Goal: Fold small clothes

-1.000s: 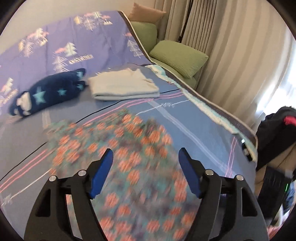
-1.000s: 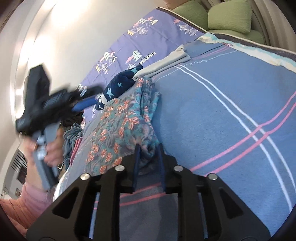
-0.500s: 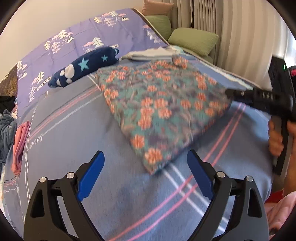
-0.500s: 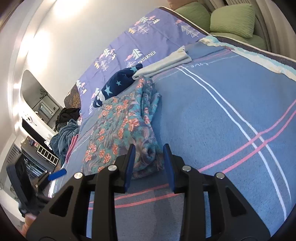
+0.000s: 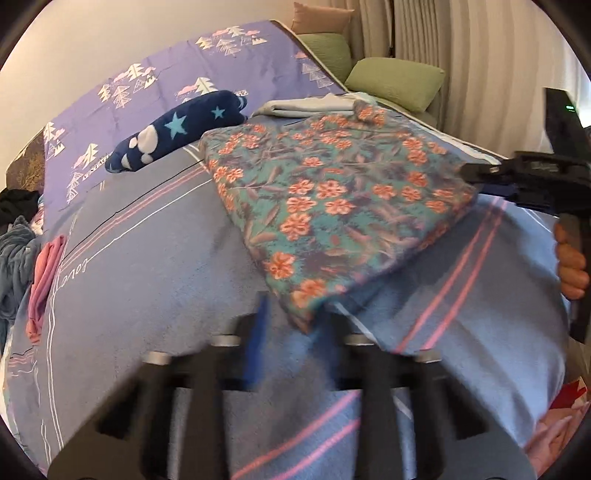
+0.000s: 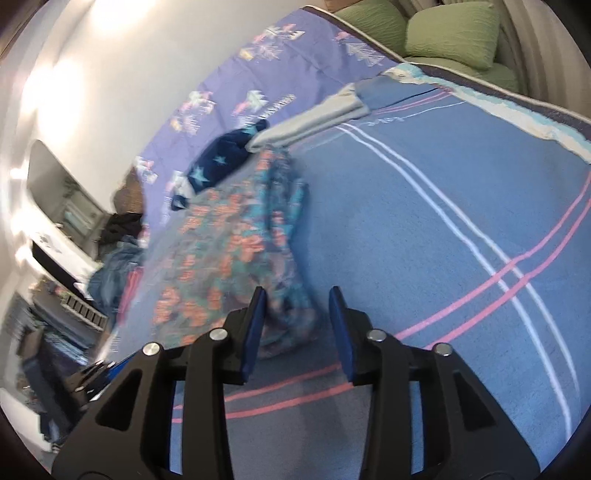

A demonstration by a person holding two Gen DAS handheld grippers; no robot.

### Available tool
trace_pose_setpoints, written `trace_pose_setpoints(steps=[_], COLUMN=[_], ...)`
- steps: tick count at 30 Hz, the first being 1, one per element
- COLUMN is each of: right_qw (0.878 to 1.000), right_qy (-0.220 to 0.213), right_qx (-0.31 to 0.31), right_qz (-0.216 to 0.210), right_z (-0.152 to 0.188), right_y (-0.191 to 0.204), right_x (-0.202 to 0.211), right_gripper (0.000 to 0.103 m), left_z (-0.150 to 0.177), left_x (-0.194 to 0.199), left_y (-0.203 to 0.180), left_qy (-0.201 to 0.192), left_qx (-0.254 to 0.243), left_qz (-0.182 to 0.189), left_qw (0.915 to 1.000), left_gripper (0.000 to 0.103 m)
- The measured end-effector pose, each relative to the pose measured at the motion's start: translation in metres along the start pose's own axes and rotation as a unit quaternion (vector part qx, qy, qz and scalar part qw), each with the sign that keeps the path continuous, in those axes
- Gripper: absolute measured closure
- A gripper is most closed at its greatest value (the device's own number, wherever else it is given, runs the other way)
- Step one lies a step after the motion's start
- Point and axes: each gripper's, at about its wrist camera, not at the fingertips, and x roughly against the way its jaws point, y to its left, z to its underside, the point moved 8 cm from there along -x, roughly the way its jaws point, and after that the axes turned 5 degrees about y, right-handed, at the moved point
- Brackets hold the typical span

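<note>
With the floral garment [image 5: 332, 199] lying flat on the bed [image 5: 147, 258], your left gripper [image 5: 291, 332] blurs at its 6 o'clock corner; I cannot tell its fingers' gap. Your right gripper [image 6: 297, 325] straddles the 3 o'clock corner, fingers apart. Next likely: pinch, fold over.

Left gripper [image 5: 291, 332] motion-blurred

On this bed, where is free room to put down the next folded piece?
Bare blanket lies right of the floral garment, up to the green pillows. Crowded: the star-print item and grey folded cloth behind it.
</note>
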Motion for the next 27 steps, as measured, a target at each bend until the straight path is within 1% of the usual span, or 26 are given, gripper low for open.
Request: trace_pose_setpoints(steps=[1,3,6,9,10,12,13,14,15,16,18,19,21,22,24,27], right_qw=[1.0,0.998,0.999,1.0,1.0,0.998,0.997,0.995,0.993,0.992,0.99,0.99,0.992,0.993,0.995,0.995], right_qy=[0.012,0.019,0.018,-0.002,-0.011,-0.027,-0.035,-0.041,-0.043,-0.044,-0.036,-0.028,-0.013,-0.004,0.014,0.036], right_qx=[-0.022,-0.046,-0.031,-0.004,0.007,0.044,0.067,0.089,0.102,0.115,0.129,0.129,0.119,0.111,0.099,0.089], right_qz=[-0.007,-0.029,-0.021,-0.007,-0.01,-0.026,-0.032,-0.034,-0.036,-0.038,-0.039,-0.038,-0.038,-0.035,-0.023,-0.007], right_z=[0.003,0.003,0.003,-0.001,-0.004,-0.011,-0.014,-0.017,-0.018,-0.019,-0.019,-0.019,-0.019,-0.018,-0.016,-0.011], right_y=[-0.007,-0.014,-0.012,-0.004,0.002,0.022,0.034,0.047,0.055,0.064,0.076,0.077,0.074,0.07,0.059,0.043], right_x=[-0.005,-0.004,0.002,0.013,0.017,0.025,0.027,0.028,0.028,0.026,0.017,0.01,0.001,-0.005,-0.017,-0.029], right_gripper=[0.078,0.08,0.078,0.069,0.07,0.072,0.072,0.072,0.072,0.072,0.072,0.072,0.072,0.072,0.072,0.08], left_z=[0.001,0.005,0.018,0.021,0.02,0.012,0.007,0.0,-0.01,-0.016,-0.032,-0.036,-0.041,-0.043,-0.044,-0.04], left_x=[0.001,0.0,-0.007,0.005,0.01,0.027,0.033,0.041,0.046,0.047,0.037,0.031,0.01,-0.005,-0.026,-0.046], left_y=[-0.002,-0.003,0.005,0.011,0.011,0.014,0.016,0.019,0.021,0.023,0.025,0.025,0.024,0.022,0.022,0.022], left_qy=[0.0,0.008,0.036,0.026,0.02,-0.007,-0.023,-0.05,-0.077,-0.09,-0.101,-0.099,-0.078,-0.057,-0.026,0.005], left_qx=[-0.002,-0.007,0.008,0.018,0.024,0.045,0.055,0.062,0.064,0.064,0.064,0.07,0.086,0.1,0.113,0.135], left_qz=[-0.002,-0.003,0.012,0.024,0.034,0.058,0.059,0.054,0.038,0.023,0.002,0.0,0.007,0.02,0.028,0.047], left_qw=[1.0,0.9999,0.9993,0.9992,0.9989,0.9973,0.9965,0.9954,0.9942,0.9936,0.9928,0.9926,0.9932,0.9932,0.9929,0.9898], left_gripper=[0.095,0.097,0.097,0.097,0.096,0.079,0.056,0.044,0.041,0.036,0.035,0.035,0.034,0.033,0.033,0.034])
